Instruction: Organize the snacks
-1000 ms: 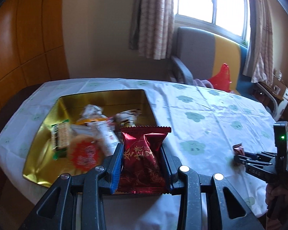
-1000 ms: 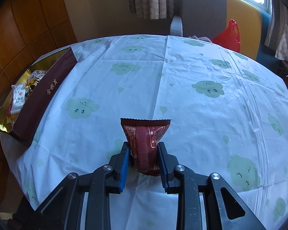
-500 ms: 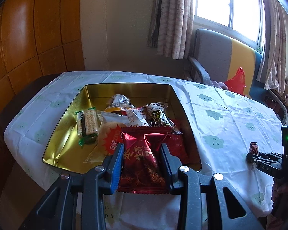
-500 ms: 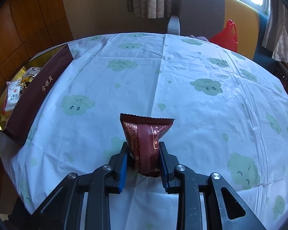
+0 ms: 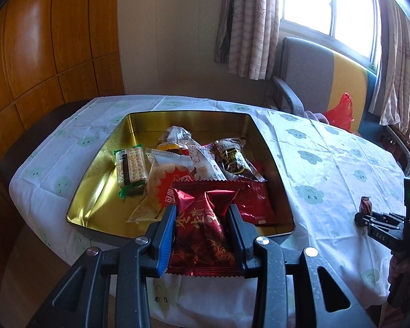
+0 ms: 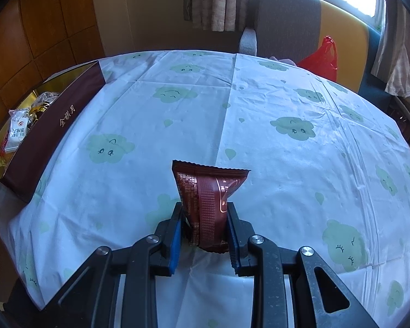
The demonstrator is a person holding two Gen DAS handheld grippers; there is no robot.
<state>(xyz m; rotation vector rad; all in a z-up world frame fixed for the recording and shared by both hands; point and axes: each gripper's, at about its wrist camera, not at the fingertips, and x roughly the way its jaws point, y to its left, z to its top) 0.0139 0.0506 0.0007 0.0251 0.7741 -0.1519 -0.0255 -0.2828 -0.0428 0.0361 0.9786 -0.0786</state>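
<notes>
Snacks mostly lie in the gold-lined square tin (image 5: 101, 191), while the left gripper (image 5: 202, 235) clamps a shiny red foil packet (image 5: 202, 229) above its near edge and the right gripper (image 6: 205, 232) pinches a dark brown wrapped snack (image 6: 207, 199) over the cloud-printed tablecloth (image 6: 287, 150), both not yet dropped in.

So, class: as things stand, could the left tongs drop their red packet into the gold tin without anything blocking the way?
Probably yes. The left tongs grip the red snack packet at the near rim of the gold tin, which stands open with no lid. Packets fill its middle, but bare gold floor shows on the left.
</notes>
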